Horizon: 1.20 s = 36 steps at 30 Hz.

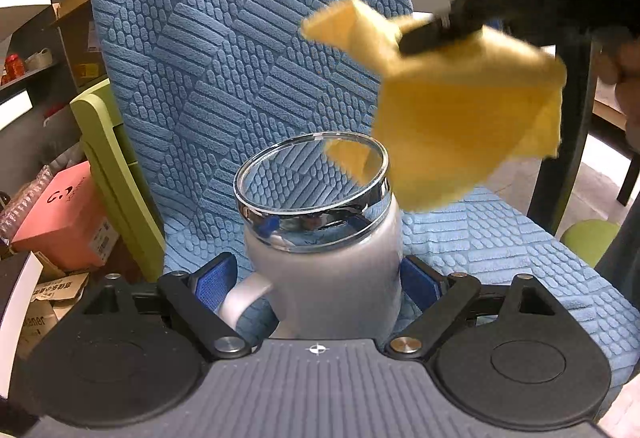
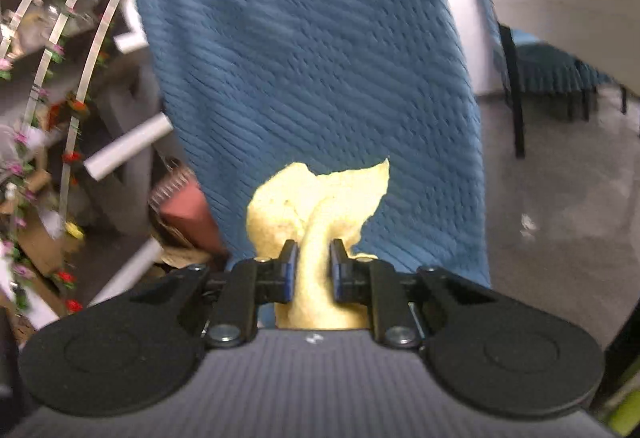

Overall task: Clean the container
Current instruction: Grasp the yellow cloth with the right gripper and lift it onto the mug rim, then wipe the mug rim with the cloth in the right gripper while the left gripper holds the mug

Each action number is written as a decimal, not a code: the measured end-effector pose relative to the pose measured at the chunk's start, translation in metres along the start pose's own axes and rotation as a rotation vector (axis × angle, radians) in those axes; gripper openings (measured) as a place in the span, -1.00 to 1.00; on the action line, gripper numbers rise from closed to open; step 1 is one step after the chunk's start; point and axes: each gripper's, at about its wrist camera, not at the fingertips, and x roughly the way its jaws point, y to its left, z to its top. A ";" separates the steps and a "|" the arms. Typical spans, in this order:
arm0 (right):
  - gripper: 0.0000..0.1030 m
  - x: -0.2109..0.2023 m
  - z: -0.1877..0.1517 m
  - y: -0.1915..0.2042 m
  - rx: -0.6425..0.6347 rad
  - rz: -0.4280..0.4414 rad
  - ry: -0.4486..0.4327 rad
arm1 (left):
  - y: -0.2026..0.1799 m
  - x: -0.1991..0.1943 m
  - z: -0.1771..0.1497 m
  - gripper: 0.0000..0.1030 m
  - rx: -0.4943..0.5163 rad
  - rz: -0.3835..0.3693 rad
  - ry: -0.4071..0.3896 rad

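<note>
White and shiny, the round mug with a clear glass rim and a silver band (image 1: 320, 234) is the container to clean. It stands tilted a little on the blue bumpy chair cover (image 1: 224, 49), with its white handle pointing to the left side of the picture. The left gripper (image 1: 320, 282) has its blue pads on both sides of the mug and holds it about halfway open.

Just above the mug and to its right hangs a soft yellow cloth (image 1: 460, 109). The right gripper (image 2: 313, 270) is squeezed almost closed on a bunched part of that cloth, and the rest of the cloth dangles down near the mug's rim.

I think the wiping has not started yet: the cloth is picked up and ready. The next move would be to bring the cloth down into the open top of the mug and rub it around inside, while the left gripper keeps the mug from tipping.

Left of the mug, a pink cardboard box (image 1: 68, 213) has a dark logo and a label too small to read.
</note>
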 end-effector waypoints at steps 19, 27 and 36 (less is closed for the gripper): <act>-0.64 0.049 -0.019 0.056 -0.162 0.178 0.169 | 0.010 0.002 0.000 0.76 -0.022 -0.040 -0.006; -0.65 0.031 -0.021 0.052 -0.173 0.216 0.202 | 0.011 0.003 0.002 0.76 -0.028 -0.042 -0.002; -0.65 0.042 -0.021 0.049 -0.165 0.249 0.185 | 0.010 0.003 0.005 0.77 -0.038 -0.039 0.007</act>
